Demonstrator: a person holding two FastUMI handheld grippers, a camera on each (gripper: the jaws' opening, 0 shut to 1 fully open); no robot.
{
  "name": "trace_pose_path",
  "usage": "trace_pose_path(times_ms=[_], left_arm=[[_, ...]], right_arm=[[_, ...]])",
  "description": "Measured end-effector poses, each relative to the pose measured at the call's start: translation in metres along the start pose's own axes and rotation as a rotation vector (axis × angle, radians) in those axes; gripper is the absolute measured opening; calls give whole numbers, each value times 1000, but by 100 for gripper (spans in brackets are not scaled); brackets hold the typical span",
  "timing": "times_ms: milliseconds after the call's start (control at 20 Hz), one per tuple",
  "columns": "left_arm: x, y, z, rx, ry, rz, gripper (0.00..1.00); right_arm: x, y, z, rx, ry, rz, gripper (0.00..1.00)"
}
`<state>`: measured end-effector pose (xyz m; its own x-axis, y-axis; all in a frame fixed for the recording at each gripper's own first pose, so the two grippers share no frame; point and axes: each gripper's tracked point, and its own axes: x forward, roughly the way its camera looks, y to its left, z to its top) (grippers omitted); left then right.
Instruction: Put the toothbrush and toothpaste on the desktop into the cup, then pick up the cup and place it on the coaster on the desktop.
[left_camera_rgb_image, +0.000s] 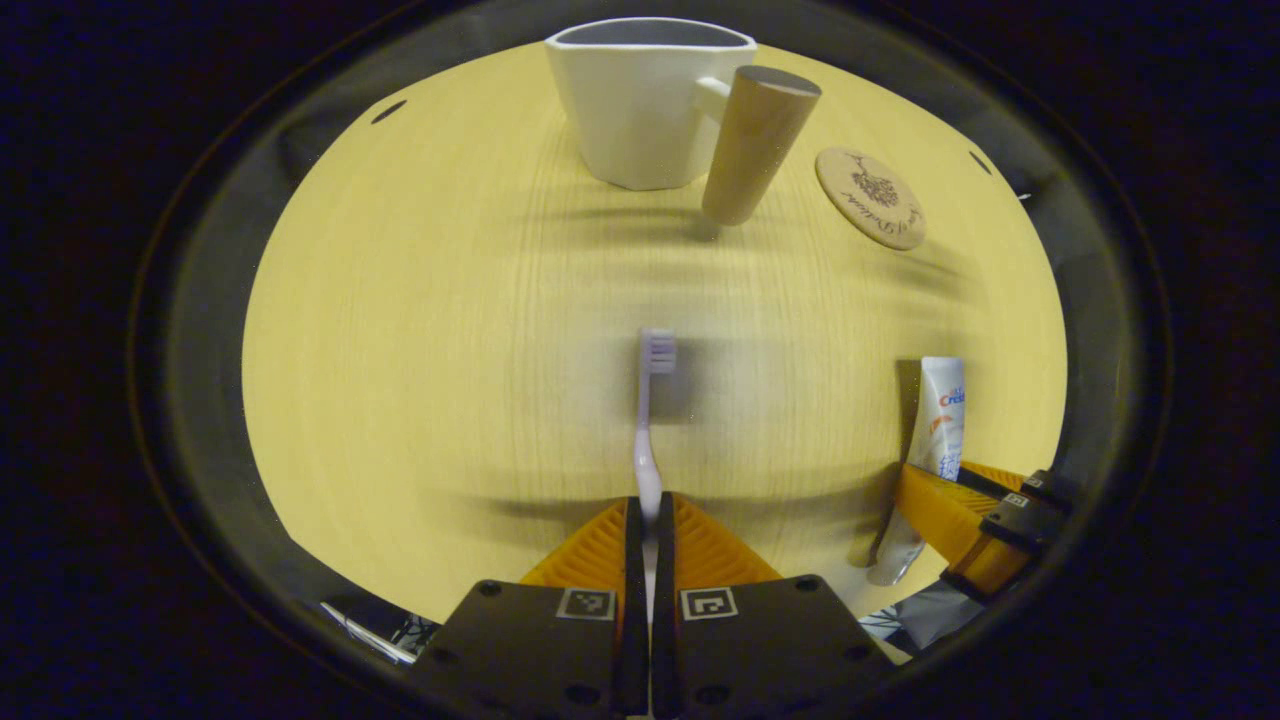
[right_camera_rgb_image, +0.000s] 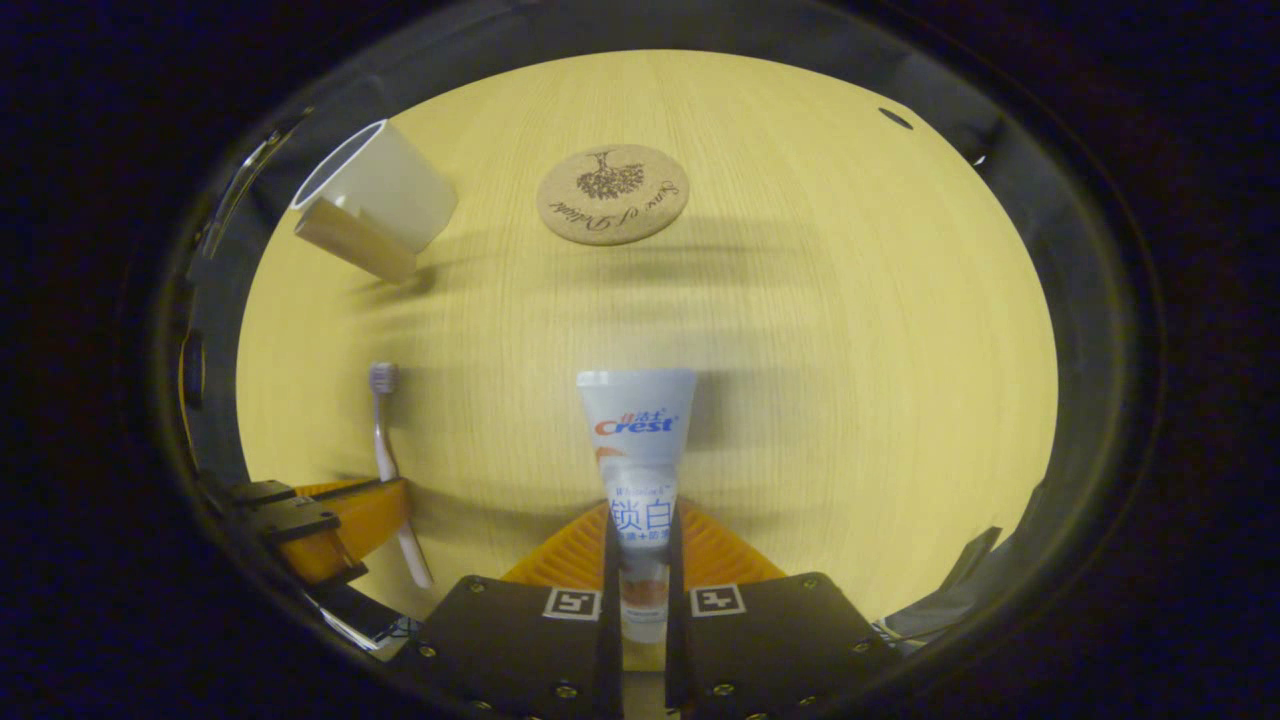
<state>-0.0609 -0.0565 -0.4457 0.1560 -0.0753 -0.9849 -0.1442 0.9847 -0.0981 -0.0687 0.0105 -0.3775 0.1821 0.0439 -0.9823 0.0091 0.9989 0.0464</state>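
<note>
In the left gripper view, the left gripper (left_camera_rgb_image: 650, 525) has its orange fingers pressed in on the handle of the toothbrush (left_camera_rgb_image: 650, 420), whose bristled head points away over the wooden desktop (left_camera_rgb_image: 420, 350), while in the right gripper view the right gripper (right_camera_rgb_image: 640, 545) pinches the toothpaste (right_camera_rgb_image: 637, 440) near its cap end, the flat crimped end pointing forward. Farther off stands the white cup (left_camera_rgb_image: 640, 105) (upright, with a wooden handle (left_camera_rgb_image: 755, 145) on its side), and near it on that same side lies the round cork coaster (right_camera_rgb_image: 612, 194), apart from the cup.
</note>
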Motion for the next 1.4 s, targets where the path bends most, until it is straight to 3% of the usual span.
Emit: trace_pose_path(times_ms=[300,800,1100,1150,1200,1400], left_arm=[[-7,12,-2,-18,-23,19,10],[-73,27,24,-80,-129,-25,10],[-119,28,62,-93,-221,-51,10],[-128,29,72,-96,-241,-57,15],[-137,31,82,-98,-262,-60,10],[-168,38,129,-101,-351,-63,10]], right_arm=[[-8,-2,4,35,-30,16,18],[-18,-1,12,60,-65,45,18],[-18,5,11,53,-72,61,18],[-18,6,11,52,-73,64,18],[-18,6,11,53,-74,67,18],[-19,8,10,58,-77,73,18]])
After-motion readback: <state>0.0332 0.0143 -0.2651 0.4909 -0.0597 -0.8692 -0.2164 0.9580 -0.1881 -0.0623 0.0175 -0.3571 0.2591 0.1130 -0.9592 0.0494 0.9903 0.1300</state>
